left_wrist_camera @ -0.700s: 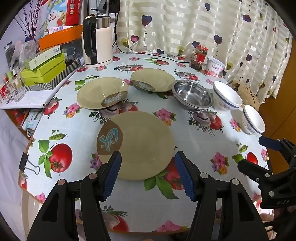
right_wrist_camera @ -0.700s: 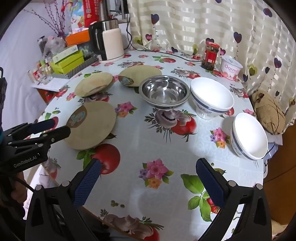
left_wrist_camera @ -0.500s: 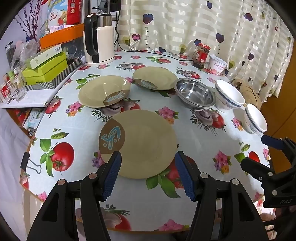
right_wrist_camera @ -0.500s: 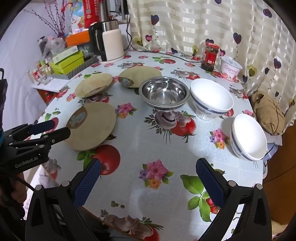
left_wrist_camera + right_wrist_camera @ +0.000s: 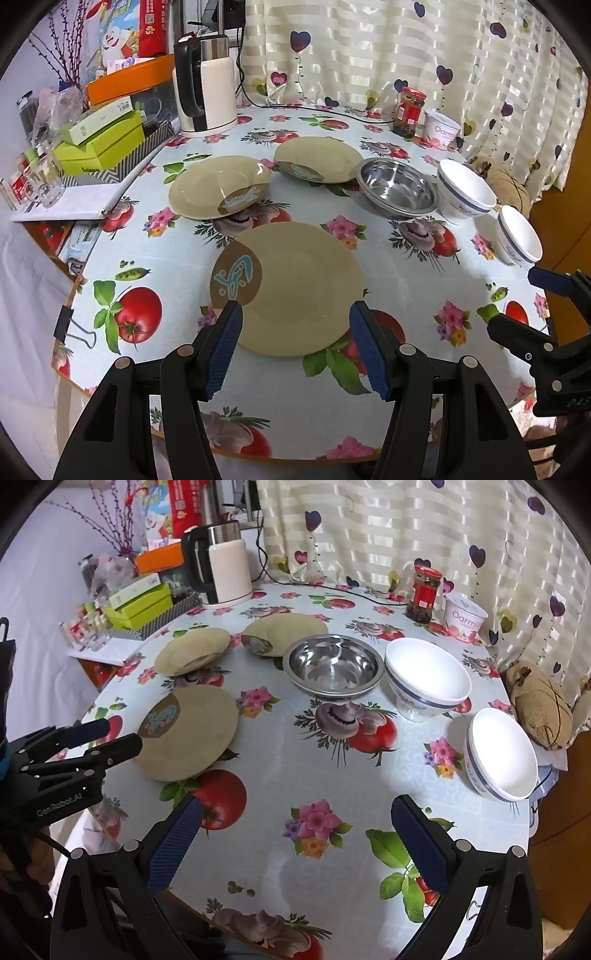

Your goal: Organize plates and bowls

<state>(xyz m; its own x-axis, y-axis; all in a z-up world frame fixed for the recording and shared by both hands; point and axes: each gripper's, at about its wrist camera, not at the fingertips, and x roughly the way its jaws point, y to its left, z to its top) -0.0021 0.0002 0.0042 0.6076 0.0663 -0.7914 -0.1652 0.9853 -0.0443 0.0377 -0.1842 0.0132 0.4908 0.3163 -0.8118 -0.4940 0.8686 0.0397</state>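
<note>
My left hand-held gripper (image 5: 295, 343) hangs wide open and empty over the near plate (image 5: 291, 288) on the tabletop (image 5: 406, 280); my right hand-held gripper (image 5: 295, 842) is likewise. I judge nothing stacked yet; next, lower and pinch that plate's rim.

Black left gripper (image 5: 295, 347) and right gripper (image 5: 295, 845), blue ribbed jaws, apparently silver rivets.

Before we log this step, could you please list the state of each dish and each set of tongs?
Nearest plate: flat, alone, empty.
Left far plate: separate, empty.
Right far plate: separate, empty.
Steel bowl: upright, empty.
Far white bowl: upright, empty.
Near white bowl: tilted, empty.
Left tongs: open, holding nothing.
Right tongs: open, holding nothing.
</note>
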